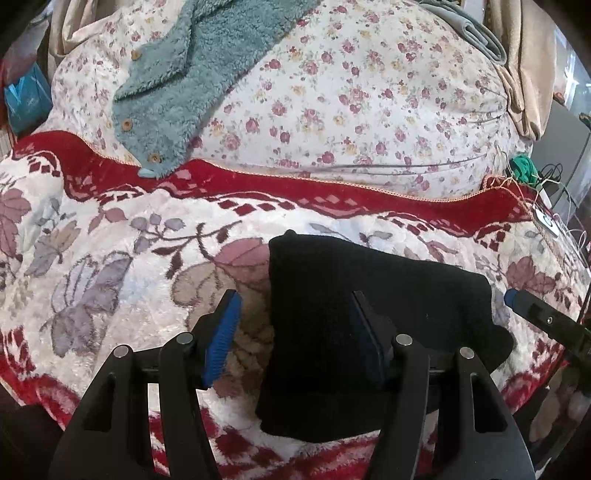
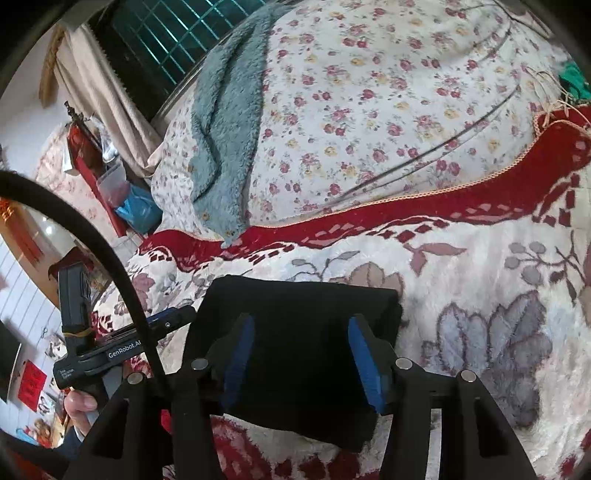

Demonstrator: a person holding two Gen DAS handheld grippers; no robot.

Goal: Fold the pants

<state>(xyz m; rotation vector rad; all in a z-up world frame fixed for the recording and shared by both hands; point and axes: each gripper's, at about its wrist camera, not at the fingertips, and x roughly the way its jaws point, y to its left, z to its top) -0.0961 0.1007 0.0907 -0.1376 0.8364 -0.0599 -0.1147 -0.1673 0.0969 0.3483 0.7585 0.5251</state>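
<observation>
The black pants [image 1: 373, 284] lie folded into a compact bundle on the red and white floral blanket [image 1: 110, 258]. My left gripper [image 1: 293, 314] is open, its left finger over the blanket and its right finger over the bundle's left part. In the right wrist view the pants [image 2: 299, 306] lie under my open right gripper [image 2: 301, 343], whose blue pads [image 2: 364, 362] stand wide apart above the cloth. The left gripper's body [image 2: 122, 347] shows at the left of that view, and the right gripper's fingertip [image 1: 513, 297] shows at the right of the left wrist view.
A teal fleece garment [image 1: 177, 92] with wooden buttons lies on the rose-print quilt [image 1: 351, 103] behind the blanket. Beige curtains [image 1: 524, 62] hang at the back. Cables and a green item [image 1: 524, 170] lie at the bed's right edge. A barred window [image 2: 166, 33] is beyond the bed.
</observation>
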